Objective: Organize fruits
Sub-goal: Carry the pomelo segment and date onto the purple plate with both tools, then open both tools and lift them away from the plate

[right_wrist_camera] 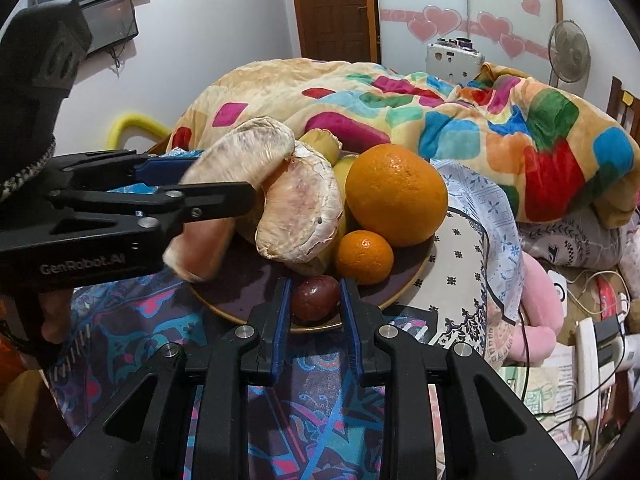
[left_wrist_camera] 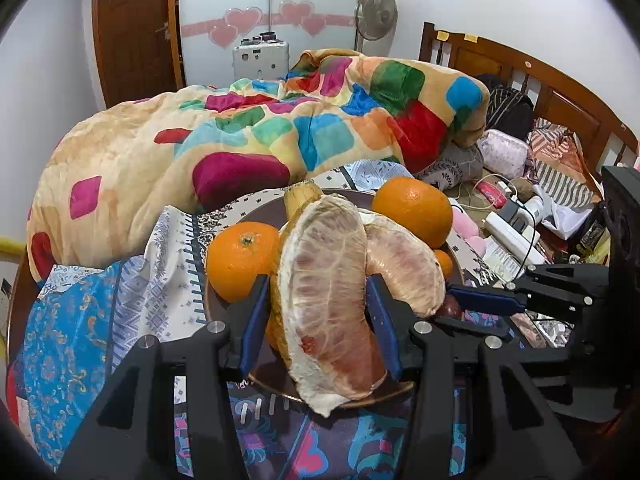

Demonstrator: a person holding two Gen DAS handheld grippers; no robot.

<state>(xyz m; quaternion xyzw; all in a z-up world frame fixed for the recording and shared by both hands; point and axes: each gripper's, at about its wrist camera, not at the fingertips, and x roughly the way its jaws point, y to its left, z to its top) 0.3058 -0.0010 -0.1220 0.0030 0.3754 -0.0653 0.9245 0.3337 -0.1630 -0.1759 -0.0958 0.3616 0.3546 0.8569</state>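
1. The left gripper [left_wrist_camera: 318, 320] had its blue-padded jaws closed on a large peeled pomelo segment with pink flesh and white pith [left_wrist_camera: 328, 300], held over the near edge of the round dark plate with a wooden rim [right_wrist_camera: 412, 280].
2. The right gripper [right_wrist_camera: 314, 308] had its jaws set narrowly either side of a small dark red-brown round fruit [right_wrist_camera: 314, 298] at the near rim of the plate; the pads were close, but contact could not be confirmed.
3. Count on the plate: two pomelo segments (one held; the second pomelo segment [right_wrist_camera: 300, 212] resting behind it), two large oranges, the left orange [left_wrist_camera: 242, 262] and the right orange [right_wrist_camera: 396, 194], one small mandarin [right_wrist_camera: 364, 256], one dark fruit, and at least one yellow banana [left_wrist_camera: 302, 198], mostly hidden.
4. The plate sat on a patterned cloth [right_wrist_camera: 312, 400] on the bed, in front of a multicoloured patchwork blanket [left_wrist_camera: 280, 120].
5. Handling judgement: the pomelo segment looked soft, light and easily torn, best taken across its thick middle with light pressure. The dark fruit looked smooth and liable to roll; grip across its widest part. The oranges looked firm and heavier.
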